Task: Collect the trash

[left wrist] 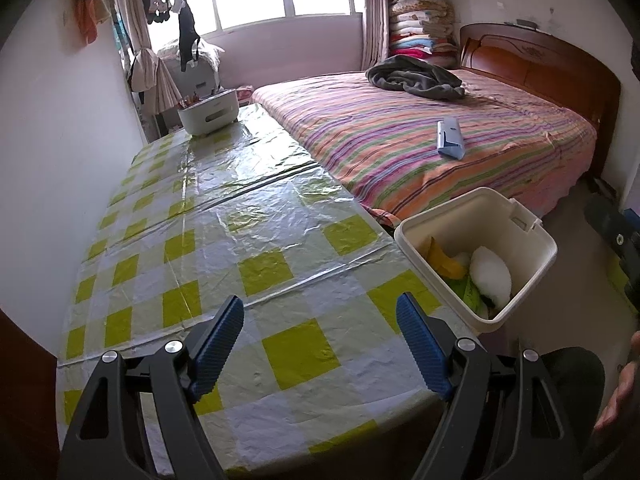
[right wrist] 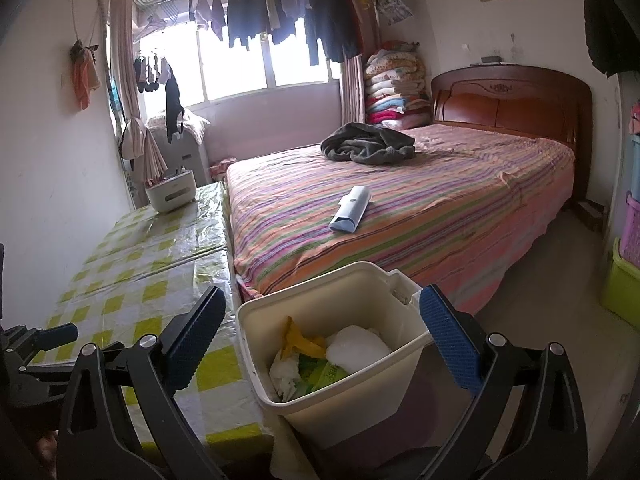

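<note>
Nearest the lens in the left wrist view, the left gripper [left wrist: 320, 336] fills the bottom of the frame, its blue ribbed fingers [left wrist: 218, 350] spread wide with nothing between them, hovering over the table [left wrist: 224, 216] with its green-and-white checked plastic cover. At the table's far end, toward the upper left, stands a small white container [left wrist: 208, 114]. Moving right, the cream trash bin [left wrist: 476, 252] sits just beside the table's right edge in the lower right, holding a yellow peel [left wrist: 444, 260], a white wad [left wrist: 490, 276] and a green wrapper [left wrist: 468, 292]. Above it stretches the striped bed [left wrist: 420, 136], with a blue packet [left wrist: 451, 139] lying mid-sheet and a dark grey garment [left wrist: 416, 78] near the wooden headboard [left wrist: 536, 68]. A hand [left wrist: 618, 392] shows at the lower right edge.

In the right wrist view, the right gripper [right wrist: 322, 340] is likewise spread wide and empty, its fingers [right wrist: 196, 330] reaching on either side of the trash bin [right wrist: 332, 296] at bottom centre. Inside the bin lies crumpled white tissue [right wrist: 286, 374] beside the peel and wrapper.
</note>
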`<move>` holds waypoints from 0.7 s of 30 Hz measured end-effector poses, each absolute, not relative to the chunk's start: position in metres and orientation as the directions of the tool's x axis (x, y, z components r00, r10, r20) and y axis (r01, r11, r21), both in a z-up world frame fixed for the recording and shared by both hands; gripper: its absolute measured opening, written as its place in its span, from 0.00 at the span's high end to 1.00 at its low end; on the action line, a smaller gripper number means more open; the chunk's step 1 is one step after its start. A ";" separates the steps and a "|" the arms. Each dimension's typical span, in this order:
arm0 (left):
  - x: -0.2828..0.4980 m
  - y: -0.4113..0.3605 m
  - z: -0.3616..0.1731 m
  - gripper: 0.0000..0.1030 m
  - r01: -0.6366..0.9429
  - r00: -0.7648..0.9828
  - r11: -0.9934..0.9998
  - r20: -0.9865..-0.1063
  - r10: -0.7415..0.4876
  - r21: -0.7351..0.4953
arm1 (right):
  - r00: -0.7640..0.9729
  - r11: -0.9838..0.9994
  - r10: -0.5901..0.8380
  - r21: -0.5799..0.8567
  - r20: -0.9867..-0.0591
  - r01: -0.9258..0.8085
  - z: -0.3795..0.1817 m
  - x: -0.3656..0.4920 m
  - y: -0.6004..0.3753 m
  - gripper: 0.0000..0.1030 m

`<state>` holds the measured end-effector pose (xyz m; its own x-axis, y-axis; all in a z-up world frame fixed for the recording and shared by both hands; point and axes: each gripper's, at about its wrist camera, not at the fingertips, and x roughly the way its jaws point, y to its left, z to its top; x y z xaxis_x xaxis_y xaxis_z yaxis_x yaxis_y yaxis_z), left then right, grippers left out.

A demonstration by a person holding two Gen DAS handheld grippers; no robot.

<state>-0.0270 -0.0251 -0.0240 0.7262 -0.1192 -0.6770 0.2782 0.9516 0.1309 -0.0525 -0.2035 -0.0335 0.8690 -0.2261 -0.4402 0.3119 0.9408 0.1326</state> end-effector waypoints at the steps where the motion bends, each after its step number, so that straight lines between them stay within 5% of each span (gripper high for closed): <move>1: -0.028 -0.026 -0.024 0.26 0.283 0.726 0.950 -0.677 -0.123 0.131 | 0.869 0.941 -0.226 0.132 -0.441 0.312 -0.033 -0.052 -0.204 0.07; 21: -0.031 -0.038 -0.023 0.26 0.317 0.720 0.936 -0.681 -0.131 0.154 | 0.862 0.936 -0.229 0.142 -0.453 0.323 -0.042 -0.056 -0.209 0.07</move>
<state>-0.0311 -0.0383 -0.0231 0.7200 -0.1314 -0.6814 0.3169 0.9358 0.1544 -0.0555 -0.2089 -0.0415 0.8616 -0.2288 -0.4532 0.3233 0.9356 0.1423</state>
